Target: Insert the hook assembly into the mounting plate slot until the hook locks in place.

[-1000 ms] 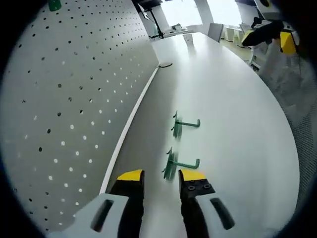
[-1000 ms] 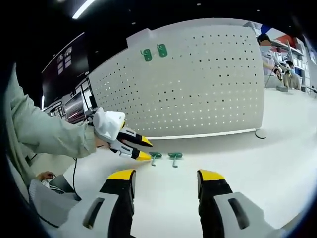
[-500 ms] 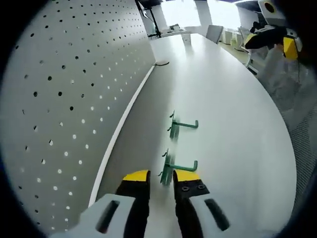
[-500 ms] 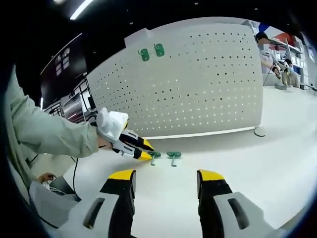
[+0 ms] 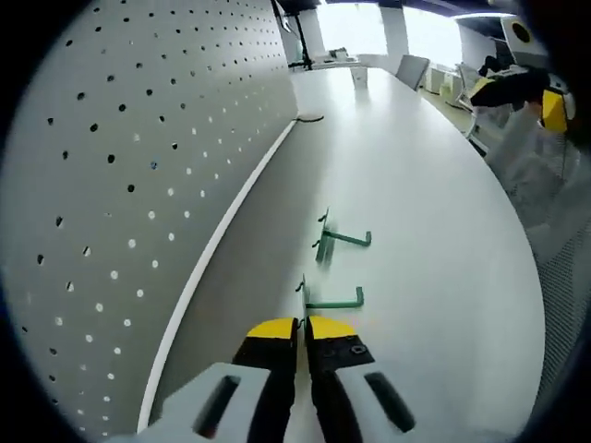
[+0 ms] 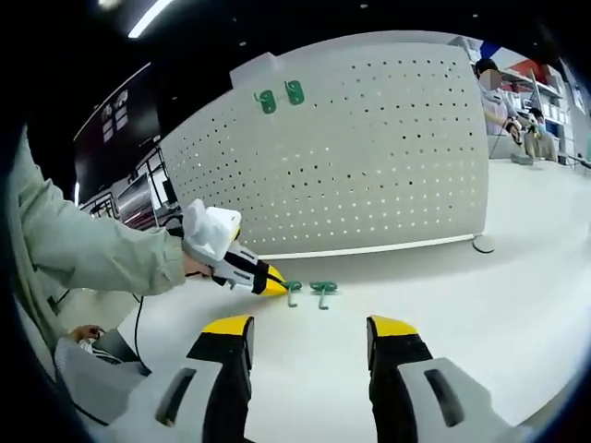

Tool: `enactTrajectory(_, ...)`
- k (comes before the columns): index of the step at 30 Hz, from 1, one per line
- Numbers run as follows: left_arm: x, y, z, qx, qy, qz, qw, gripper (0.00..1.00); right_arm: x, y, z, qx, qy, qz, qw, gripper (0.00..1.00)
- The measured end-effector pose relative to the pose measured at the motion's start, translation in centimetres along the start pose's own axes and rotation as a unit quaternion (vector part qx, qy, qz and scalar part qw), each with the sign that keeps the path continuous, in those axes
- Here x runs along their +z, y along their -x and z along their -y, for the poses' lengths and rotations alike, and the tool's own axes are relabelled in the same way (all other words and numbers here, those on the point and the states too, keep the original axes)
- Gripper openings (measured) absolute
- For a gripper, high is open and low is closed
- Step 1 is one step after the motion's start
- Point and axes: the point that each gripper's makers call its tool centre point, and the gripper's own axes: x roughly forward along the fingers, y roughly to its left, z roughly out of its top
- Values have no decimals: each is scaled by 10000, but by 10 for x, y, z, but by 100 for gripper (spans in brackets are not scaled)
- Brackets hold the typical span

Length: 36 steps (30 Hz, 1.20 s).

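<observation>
Two green hooks lie on the white table beside the upright white pegboard point(image 5: 138, 138) point(image 6: 369, 157). My left gripper point(image 5: 301, 329) has its yellow-tipped jaws pressed together on the back plate of the near hook point(image 5: 332, 301), whose arm points right. The far hook point(image 5: 343, 239) lies loose a little beyond it. In the right gripper view the left gripper point(image 6: 273, 287) touches the left of the two hooks point(image 6: 292, 291); the other hook point(image 6: 323, 292) lies beside it. My right gripper point(image 6: 309, 329) hangs open over bare table, well short of the hooks. It also shows far off as the right gripper point(image 5: 517, 92).
Two more green hooks point(image 6: 267, 101) point(image 6: 295, 91) hang near the pegboard's top edge. A dark cable point(image 5: 309, 117) lies at the board's foot. A person's pale green sleeve point(image 6: 83, 249) holds the left gripper. People stand at the far right point(image 6: 503, 101).
My left gripper's jaws have come together from open onto the near hook's plate, and the gripper has edged forward. The right gripper has stayed open and nearly still.
</observation>
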Motion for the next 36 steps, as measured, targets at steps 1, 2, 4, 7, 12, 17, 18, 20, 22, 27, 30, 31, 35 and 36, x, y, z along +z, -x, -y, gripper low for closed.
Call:
enactTrajectory(1, 0, 0, 1, 14, 38, 11, 10000, 4, 0, 0, 0, 4, 4, -2, 10000, 47)
enactTrajectory(2, 0, 0, 1, 19, 53, 18, 10000, 4, 0, 0, 0, 8, 6, -4, 10000, 47)
enactTrajectory(4, -1, 0, 2, 36, 96, 27, 9999, 4, 0, 0, -1, 21, 27, -9, 10000, 47)
enactTrajectory(7, -2, 2, 5, 22, 187, 29, 9998, 3, 0, -1, -2, 47, 74, -24, 10000, 47)
enactTrajectory(12, -3, 7, 10, 46, 634, 192, 9978, 3, 1, -1, -3, 37, 194, -35, 9998, 46)
enactTrajectory(17, -5, 16, 15, 162, 758, 319, 9965, 3, 0, -1, -4, 50, 250, -39, 9997, 46)
enactTrajectory(18, -5, 18, 15, 181, 771, 341, 9963, 3, 0, -1, -3, 49, 246, -39, 9997, 46)
enactTrajectory(20, -6, 22, 16, 227, 833, 405, 9954, 3, 0, -1, -4, 56, 269, -35, 9996, 46)
enactTrajectory(22, -8, 27, 17, 294, 901, 450, 9945, 3, 0, -1, -6, 80, 309, -49, 9995, 46)
enactTrajectory(27, -13, 36, 21, 364, 994, 516, 9930, 3, -1, -2, -9, 125, 380, -71, 9992, 46)
enactTrajectory(30, -17, 43, 22, 406, 1018, 523, 9926, 3, -1, -2, -11, 149, 459, -82, 9988, 46)
enactTrajectory(31, -18, 45, 22, 421, 1029, 535, 9924, 3, -1, -2, -11, 152, 457, -85, 9988, 45)
enactTrajectory(35, -17, 57, 23, 527, 1118, 645, 9902, 3, -3, -2, -13, 175, 492, -116, 9986, 45)
enactTrajectory(36, -17, 60, 23, 561, 1148, 683, 9894, 3, -3, -2, -14, 183, 498, -117, 9985, 45)
